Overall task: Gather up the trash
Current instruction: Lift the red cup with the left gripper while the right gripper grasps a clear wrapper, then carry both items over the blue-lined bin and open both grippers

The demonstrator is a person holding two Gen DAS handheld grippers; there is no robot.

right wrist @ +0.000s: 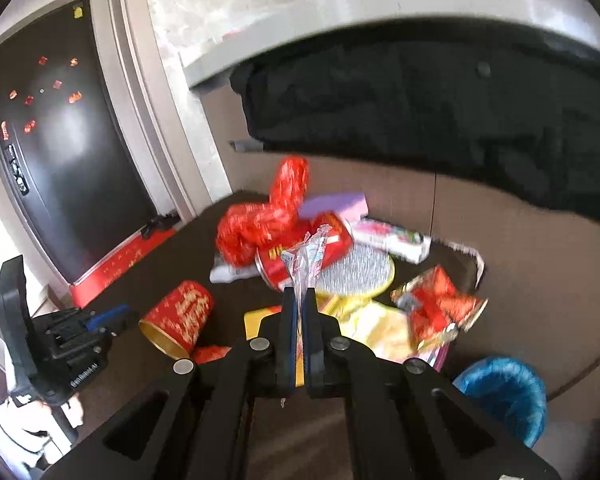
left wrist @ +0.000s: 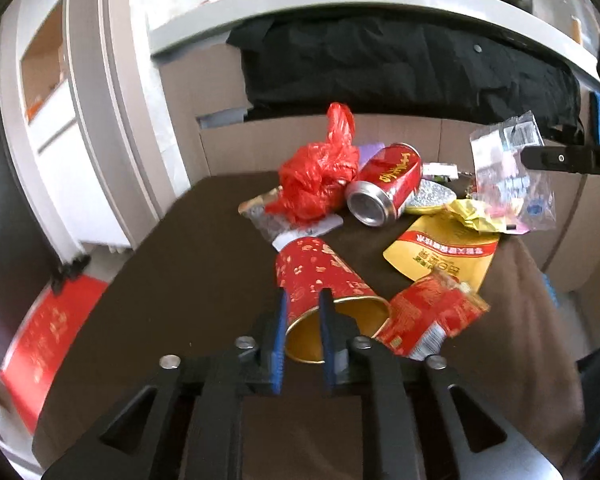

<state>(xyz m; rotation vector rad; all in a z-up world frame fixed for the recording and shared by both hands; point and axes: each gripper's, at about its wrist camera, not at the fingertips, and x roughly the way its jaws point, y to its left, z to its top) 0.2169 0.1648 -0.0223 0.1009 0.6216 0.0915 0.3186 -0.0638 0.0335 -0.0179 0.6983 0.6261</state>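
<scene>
Clear wrapper (right wrist: pixel 309 258) clenched in right tongs (right wrist: pixel 299 300); red paper cup (left wrist: pixel 320 280) between parted left tongs (left wrist: pixel 305 300).

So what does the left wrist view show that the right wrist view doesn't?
Left wrist only: the yellow pouch printed face up, and the left gripper with its fingers astride the red paper cup's rim.
Right wrist only: the blue-lined bin, the dark door, and the right gripper shut on a clear wrapper.
Both: cup, red can, red plastic bag.

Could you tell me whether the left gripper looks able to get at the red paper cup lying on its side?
Probably yes: the left gripper is open right at the cup's gold rim, with one finger over its mouth and nothing between them.
</scene>
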